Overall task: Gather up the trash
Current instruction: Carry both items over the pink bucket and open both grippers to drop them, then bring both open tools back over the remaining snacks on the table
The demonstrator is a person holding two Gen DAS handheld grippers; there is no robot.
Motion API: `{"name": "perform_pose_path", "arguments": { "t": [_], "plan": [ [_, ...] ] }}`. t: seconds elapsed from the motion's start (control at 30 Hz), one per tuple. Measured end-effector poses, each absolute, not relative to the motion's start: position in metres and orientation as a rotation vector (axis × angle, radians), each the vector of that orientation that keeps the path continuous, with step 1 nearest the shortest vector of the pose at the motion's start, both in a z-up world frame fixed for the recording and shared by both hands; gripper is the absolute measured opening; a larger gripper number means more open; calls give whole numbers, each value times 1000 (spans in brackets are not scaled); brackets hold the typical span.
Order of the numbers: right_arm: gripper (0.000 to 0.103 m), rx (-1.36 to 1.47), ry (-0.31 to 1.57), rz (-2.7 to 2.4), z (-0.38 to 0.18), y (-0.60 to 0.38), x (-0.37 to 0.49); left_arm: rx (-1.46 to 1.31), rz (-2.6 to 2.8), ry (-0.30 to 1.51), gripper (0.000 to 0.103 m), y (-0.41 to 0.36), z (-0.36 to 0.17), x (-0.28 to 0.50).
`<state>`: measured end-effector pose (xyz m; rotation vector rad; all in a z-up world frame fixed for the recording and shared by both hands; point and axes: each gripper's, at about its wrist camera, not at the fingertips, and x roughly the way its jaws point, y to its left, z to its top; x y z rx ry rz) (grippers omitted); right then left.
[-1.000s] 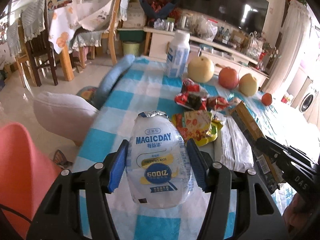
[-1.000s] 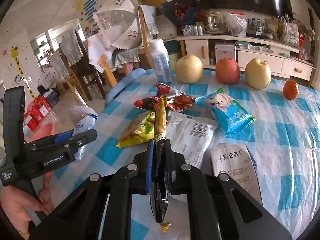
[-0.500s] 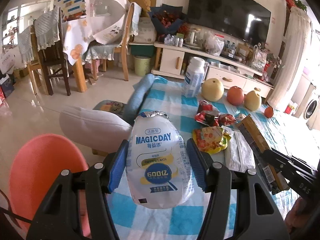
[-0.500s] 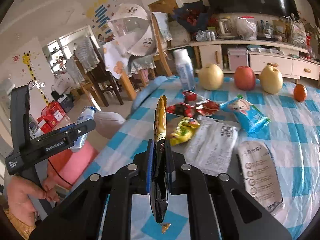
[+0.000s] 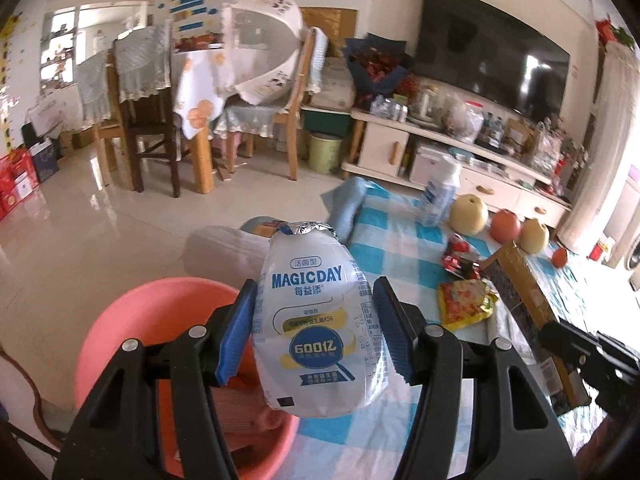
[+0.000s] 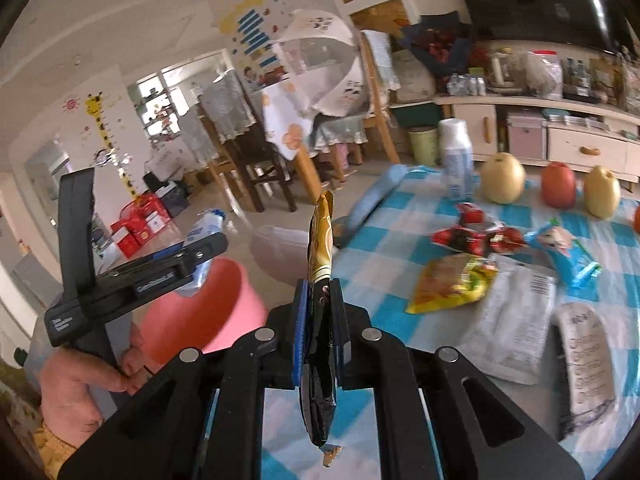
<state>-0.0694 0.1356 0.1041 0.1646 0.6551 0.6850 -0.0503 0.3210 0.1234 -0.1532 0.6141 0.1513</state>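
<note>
Bottle (image 5: 316, 320) hangs past table edge (image 5: 320, 432), over basin (image 5: 160, 300).

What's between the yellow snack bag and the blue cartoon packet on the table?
In the right wrist view, a white printed mailer bag lies between the yellow snack bag and blue cartoon packet.

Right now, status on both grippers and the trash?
Left gripper clamped on MAGICDAY bottle, above pink bin. Right gripper shut on gold-and-black wrapper. More wrappers on checked table. Nothing blocks the bin.
</note>
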Motion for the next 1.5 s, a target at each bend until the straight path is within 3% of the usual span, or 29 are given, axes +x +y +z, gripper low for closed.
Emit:
{"name": "perform_pose_path", "arguments": {
  "t": [0.5, 0.77, 0.83, 0.93, 1.1, 1.23, 1.33, 1.5],
  "plan": [
    [12, 149, 700, 877, 112, 254, -80, -268, 339, 594, 60, 410, 121, -78],
    [15, 158, 788, 913, 89, 302, -69, -303, 395, 613, 60, 435, 113, -84],
    [18, 168, 830, 910, 77, 307, -63, -307, 419, 628, 69, 440, 109, -83],
    [59, 200, 835, 868, 70, 293, -62, -307, 451, 626, 82, 444, 108, -83],
    [79, 146, 771, 786, 75, 266, -70, -312, 472, 607, 88, 440, 112, -85],
    [81, 40, 703, 726, 77, 249, -81, -353, 439, 586, 88, 435, 116, -82],
    [89, -15, 676, 704, 73, 240, -89, -327, 425, 572, 88, 425, 118, -80],
    [94, -93, 645, 658, 65, 222, -101, -284, 365, 562, 88, 401, 119, -70]
  ]
}}
